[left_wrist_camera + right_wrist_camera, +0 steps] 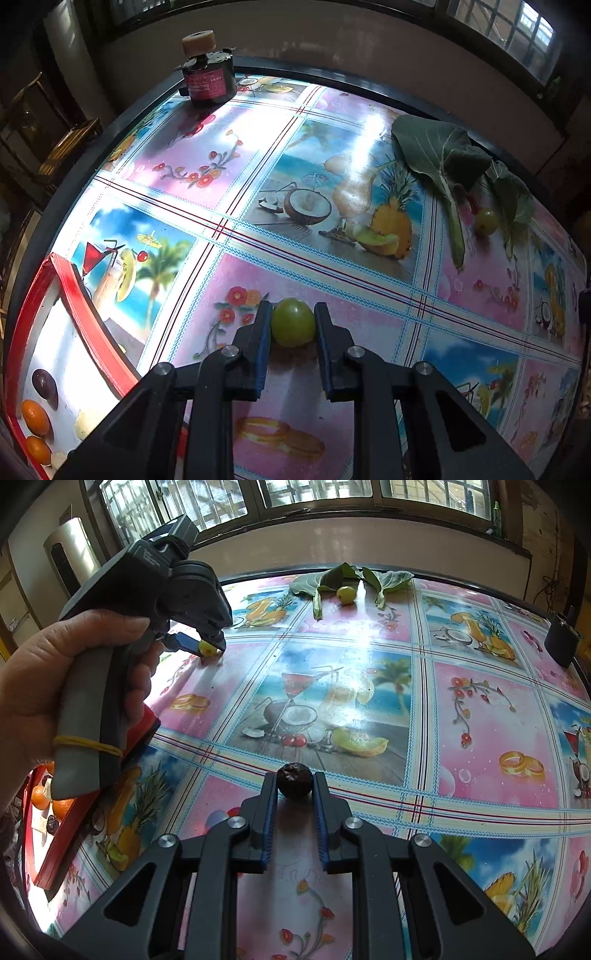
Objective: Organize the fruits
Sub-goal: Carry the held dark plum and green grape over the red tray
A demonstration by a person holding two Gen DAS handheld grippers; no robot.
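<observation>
No label is legible. The left tool (293,314) is clamped on a green fruit (293,322) just beside the red tray (86,306) at the tabletop (229,177) edge. The right tool (294,783) grips a dark wrinkled fruit (294,780) mid-tabletop, open cloth around it.

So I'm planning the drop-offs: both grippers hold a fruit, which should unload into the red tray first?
Left, probably. The left gripper grips its green fruit right beside the red tray; the right gripper and its dark fruit sit further out.
</observation>
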